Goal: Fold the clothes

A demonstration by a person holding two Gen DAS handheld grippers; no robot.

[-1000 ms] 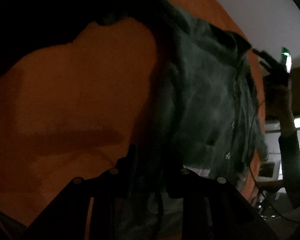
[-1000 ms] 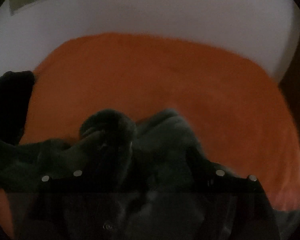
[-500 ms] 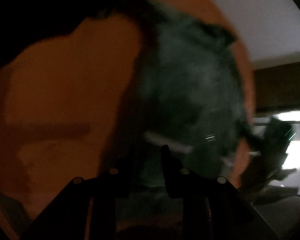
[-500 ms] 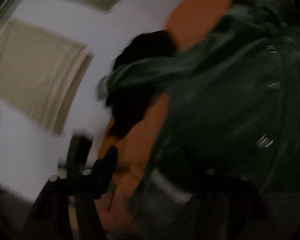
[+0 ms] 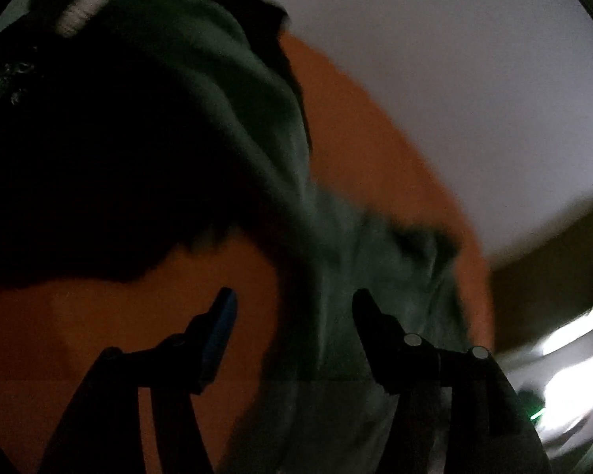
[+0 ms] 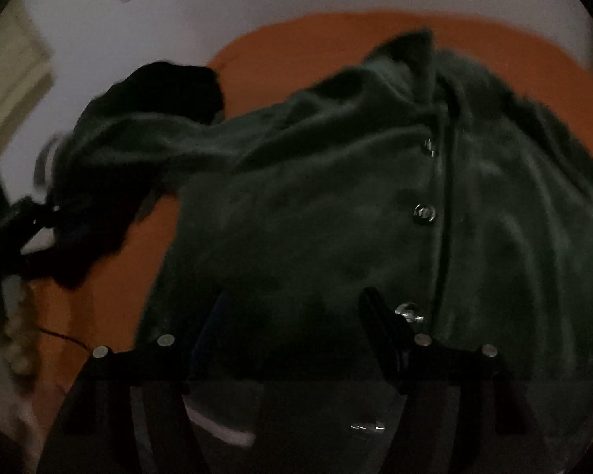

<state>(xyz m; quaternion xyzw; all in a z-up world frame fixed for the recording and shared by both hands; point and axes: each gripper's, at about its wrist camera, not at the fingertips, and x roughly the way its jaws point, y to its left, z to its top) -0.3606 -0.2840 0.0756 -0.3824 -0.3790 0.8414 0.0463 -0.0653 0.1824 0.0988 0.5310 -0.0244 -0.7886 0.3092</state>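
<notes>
Spreading seemed the step in hand. From the left wrist, the left gripper (image 5: 294, 300) was seen with jaws wide, holding nothing, over the orange bed (image 5: 118, 316), beside a green sleeve (image 5: 257, 98).

From the right wrist, the right gripper (image 6: 292, 308) was likewise wide above the buttoned green cardigan (image 6: 316, 205), spread unfolded; folding was judged outstanding. No writing could be read.
</notes>
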